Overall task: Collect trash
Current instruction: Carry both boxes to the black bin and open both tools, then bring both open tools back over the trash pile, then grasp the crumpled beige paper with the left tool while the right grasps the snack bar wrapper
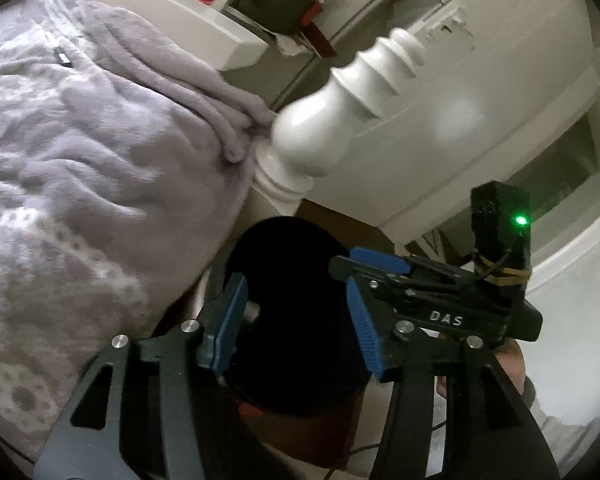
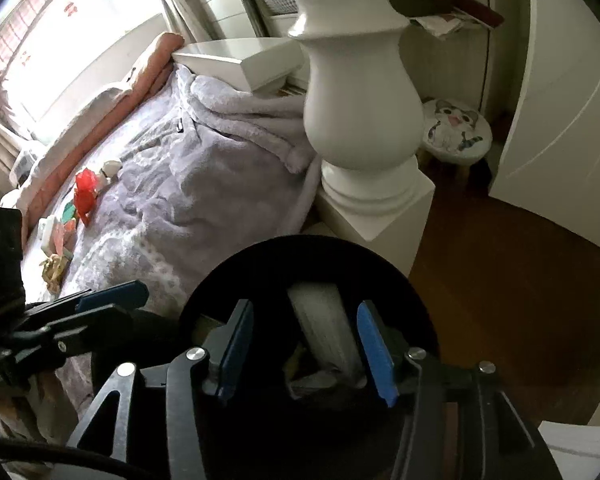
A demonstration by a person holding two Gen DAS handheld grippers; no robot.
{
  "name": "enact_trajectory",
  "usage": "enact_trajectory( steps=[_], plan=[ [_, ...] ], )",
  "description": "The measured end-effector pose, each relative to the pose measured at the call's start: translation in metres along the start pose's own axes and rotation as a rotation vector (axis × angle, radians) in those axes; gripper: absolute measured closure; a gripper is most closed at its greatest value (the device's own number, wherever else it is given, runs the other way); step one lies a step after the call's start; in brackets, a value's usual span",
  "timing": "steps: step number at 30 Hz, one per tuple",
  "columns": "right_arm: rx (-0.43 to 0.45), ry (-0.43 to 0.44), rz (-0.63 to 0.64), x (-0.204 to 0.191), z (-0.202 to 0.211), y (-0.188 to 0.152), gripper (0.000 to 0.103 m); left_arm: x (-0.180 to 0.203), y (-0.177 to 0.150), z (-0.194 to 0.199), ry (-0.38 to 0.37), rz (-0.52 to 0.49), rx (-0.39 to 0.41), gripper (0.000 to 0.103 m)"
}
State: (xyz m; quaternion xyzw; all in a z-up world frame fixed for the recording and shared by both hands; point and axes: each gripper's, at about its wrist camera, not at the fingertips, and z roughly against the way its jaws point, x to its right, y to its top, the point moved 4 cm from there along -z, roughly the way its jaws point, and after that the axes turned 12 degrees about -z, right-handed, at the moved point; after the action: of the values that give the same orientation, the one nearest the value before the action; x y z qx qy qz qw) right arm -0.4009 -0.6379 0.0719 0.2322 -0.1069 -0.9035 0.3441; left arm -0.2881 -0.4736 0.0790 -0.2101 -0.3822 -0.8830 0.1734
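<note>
Drop step: left gripper (image 1: 295, 324) and right gripper (image 2: 306, 350) both parted, empty, over black bin (image 2: 380, 264) beside bedpost (image 2: 360, 120); pale trash (image 2: 324, 320) already inside. Next: fetch red scrap (image 2: 85, 192) on far-left bed (image 2: 187, 184).

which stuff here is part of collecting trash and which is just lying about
Job: round black trash bin; pale crumpled trash inside it; red plastic scrap on the bed.

Lying about: lilac fleece blanket; white turned bedpost; round cat-print stool.
</note>
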Motion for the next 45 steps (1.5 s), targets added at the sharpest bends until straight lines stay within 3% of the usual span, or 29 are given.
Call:
enact_trajectory(
  steps=[3, 12, 20, 29, 40, 45],
  plan=[
    [0.008, 0.021, 0.011, -0.012, -0.001, 0.003, 0.051, -0.010, -0.001, 0.015, 0.048, 0.010, 0.024, 0.053],
    [0.029, 0.057, 0.130, -0.071, -0.011, 0.009, 0.050, -0.066, -0.011, 0.073, 0.388, 0.050, 0.105, 0.053],
    [0.051, 0.129, 0.288, -0.166, -0.032, 0.015, 0.050, -0.121, -0.032, 0.134, 0.677, 0.133, 0.151, 0.053],
    [-0.007, 0.214, 0.382, -0.250, -0.067, 0.009, 0.042, -0.167, -0.070, 0.203, 0.898, 0.220, 0.180, 0.053],
    [-0.029, 0.240, 0.525, -0.339, -0.108, -0.011, 0.042, -0.208, -0.123, 0.278, 1.016, 0.341, 0.204, 0.053],
    [-0.091, 0.259, 0.554, -0.369, -0.134, -0.021, 0.042, -0.222, -0.139, 0.289, 0.970, 0.389, 0.226, 0.053]
  ],
)
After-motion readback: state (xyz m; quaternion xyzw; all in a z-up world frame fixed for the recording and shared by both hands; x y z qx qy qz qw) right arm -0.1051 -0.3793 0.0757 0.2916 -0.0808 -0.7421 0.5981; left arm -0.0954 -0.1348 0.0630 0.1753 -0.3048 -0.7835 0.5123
